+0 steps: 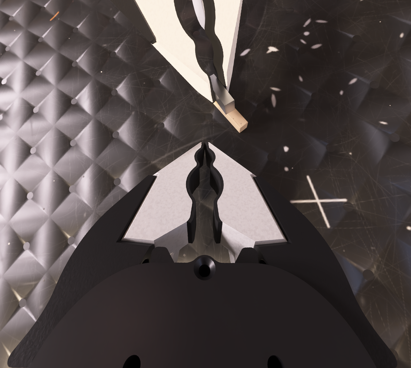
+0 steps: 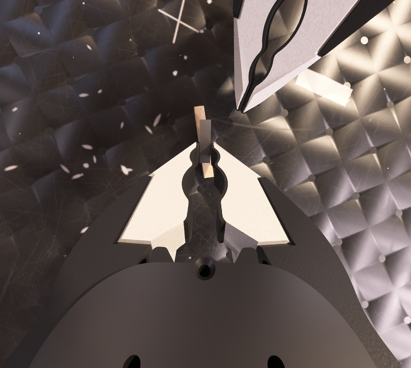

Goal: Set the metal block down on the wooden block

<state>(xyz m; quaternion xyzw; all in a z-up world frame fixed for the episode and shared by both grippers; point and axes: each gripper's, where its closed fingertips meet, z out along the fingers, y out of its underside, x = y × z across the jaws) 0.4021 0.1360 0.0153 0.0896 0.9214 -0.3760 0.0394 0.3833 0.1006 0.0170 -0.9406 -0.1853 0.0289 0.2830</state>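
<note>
My right gripper [image 2: 205, 146] is shut on the grey metal block [image 2: 205, 134] and holds it lengthwise right over the pale wooden block [image 2: 198, 114], which lies on the dark patterned metal surface. The wood's ends stick out past the metal at both ends. I cannot tell whether the two blocks touch. In the left wrist view the right gripper [image 1: 219, 90] comes in from the top with the metal block [image 1: 227, 99] above the wooden block [image 1: 237, 123]. My left gripper [image 1: 204, 144] is shut and empty, just short of the wooden block; it also shows in the right wrist view [image 2: 241, 110].
A white cross mark [image 1: 318, 200] is on the surface to the right of my left gripper; it also shows in the right wrist view [image 2: 178, 21]. The surface [image 1: 66, 112] is embossed shiny metal with small white flecks.
</note>
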